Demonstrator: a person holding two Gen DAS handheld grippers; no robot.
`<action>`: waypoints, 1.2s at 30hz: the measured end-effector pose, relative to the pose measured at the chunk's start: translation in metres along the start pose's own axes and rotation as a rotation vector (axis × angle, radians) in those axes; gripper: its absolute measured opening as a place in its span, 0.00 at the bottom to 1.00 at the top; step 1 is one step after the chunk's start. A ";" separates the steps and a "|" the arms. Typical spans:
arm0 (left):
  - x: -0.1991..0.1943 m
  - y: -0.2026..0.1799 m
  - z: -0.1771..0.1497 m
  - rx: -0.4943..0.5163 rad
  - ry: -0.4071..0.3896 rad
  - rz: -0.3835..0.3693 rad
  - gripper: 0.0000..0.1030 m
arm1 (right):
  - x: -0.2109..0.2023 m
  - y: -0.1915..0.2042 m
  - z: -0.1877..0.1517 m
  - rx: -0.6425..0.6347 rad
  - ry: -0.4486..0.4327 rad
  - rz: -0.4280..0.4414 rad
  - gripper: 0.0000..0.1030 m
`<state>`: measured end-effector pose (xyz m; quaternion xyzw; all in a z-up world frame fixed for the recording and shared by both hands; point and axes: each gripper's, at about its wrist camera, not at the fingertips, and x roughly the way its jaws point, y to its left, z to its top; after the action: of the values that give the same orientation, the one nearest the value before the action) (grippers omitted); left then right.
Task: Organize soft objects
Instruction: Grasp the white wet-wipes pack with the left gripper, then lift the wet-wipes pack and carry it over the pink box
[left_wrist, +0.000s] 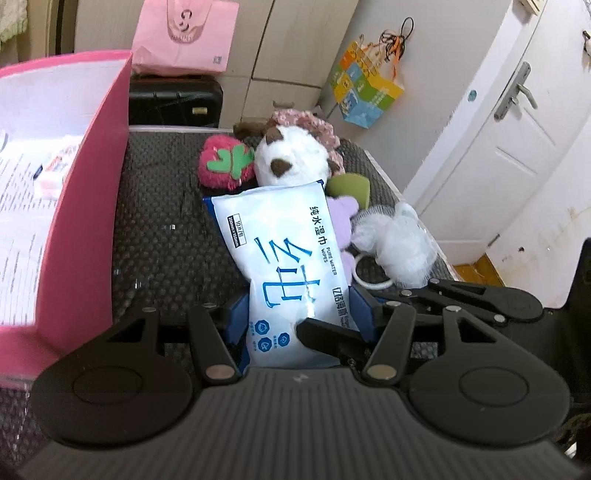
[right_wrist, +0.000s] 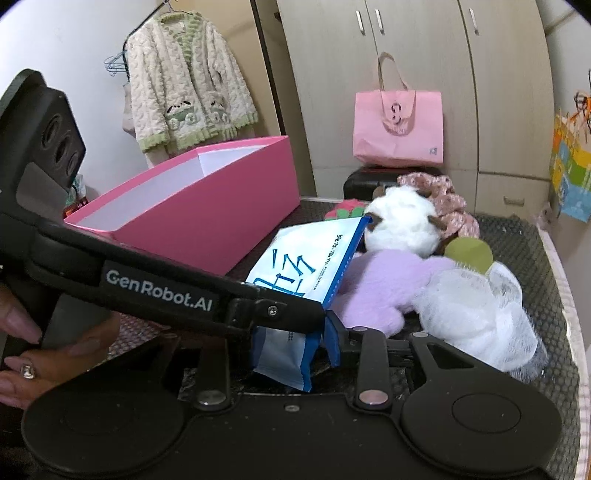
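Note:
A white and blue wipes pack (left_wrist: 288, 258) stands tilted over the dark mat (left_wrist: 159, 229). My left gripper (left_wrist: 299, 310) is shut on it, its blue pads pressing the pack's lower sides. My right gripper (right_wrist: 295, 343) holds the same pack's (right_wrist: 306, 262) bottom end; one pad shows against it, the other is hidden behind the left gripper's arm (right_wrist: 166, 284). Behind the pack lie a white plush dog (left_wrist: 288, 158), a red strawberry plush (left_wrist: 221, 162), a purple plush (right_wrist: 373, 291) and a white mesh pouf (right_wrist: 476, 317). An open pink box (right_wrist: 207, 206) stands to the left.
A green round piece (right_wrist: 469, 254) and floral fabric (right_wrist: 443, 199) sit by the dog. A black suitcase (left_wrist: 173, 99) with a pink tote bag (right_wrist: 399, 125) stands behind the table. A door (left_wrist: 498, 147) is at right; a hand (right_wrist: 37, 354) grips the left gripper's handle.

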<state>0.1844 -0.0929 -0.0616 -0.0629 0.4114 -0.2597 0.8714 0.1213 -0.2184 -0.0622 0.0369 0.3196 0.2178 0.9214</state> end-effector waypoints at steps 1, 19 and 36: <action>-0.002 0.002 -0.001 -0.014 0.006 -0.005 0.55 | -0.001 0.002 0.001 0.010 0.014 -0.002 0.37; -0.075 0.030 -0.037 -0.163 0.173 -0.112 0.55 | -0.046 0.068 -0.003 -0.012 0.163 0.115 0.36; -0.154 0.070 -0.049 -0.221 0.228 -0.041 0.55 | -0.044 0.141 0.017 -0.110 0.252 0.338 0.35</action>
<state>0.0946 0.0496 -0.0103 -0.1367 0.5323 -0.2362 0.8014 0.0472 -0.1087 0.0060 0.0120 0.4091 0.3893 0.8252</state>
